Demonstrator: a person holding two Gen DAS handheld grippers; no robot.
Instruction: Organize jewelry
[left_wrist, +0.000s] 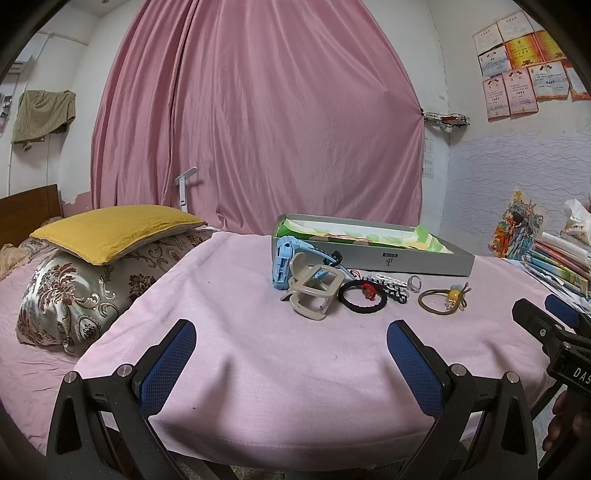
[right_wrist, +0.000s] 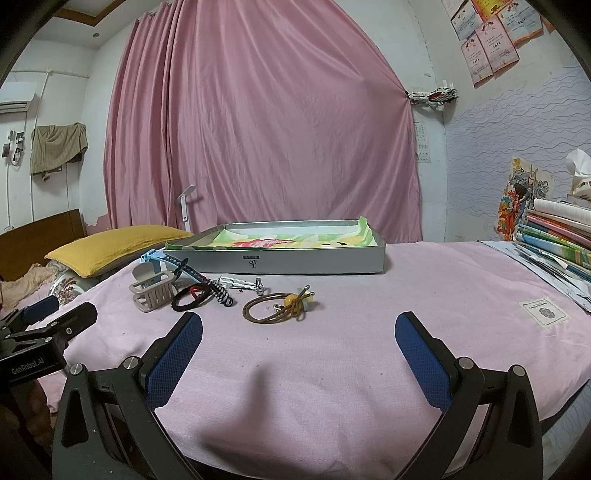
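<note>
Left gripper (left_wrist: 291, 345): jaws wide, holding nothing, hovering above pink-covered worktop (left_wrist: 229, 332). Right gripper (right_wrist: 299, 338): jaws wide, holding nothing. Jewelry clustered mid-worktop in front of grey box (right_wrist: 295, 260): beige claw clip (left_wrist: 314, 297), black hair tie (left_wrist: 364, 297), brown hair tie with yellow bead (right_wrist: 280, 306), blue watch (left_wrist: 282, 267).
</note>
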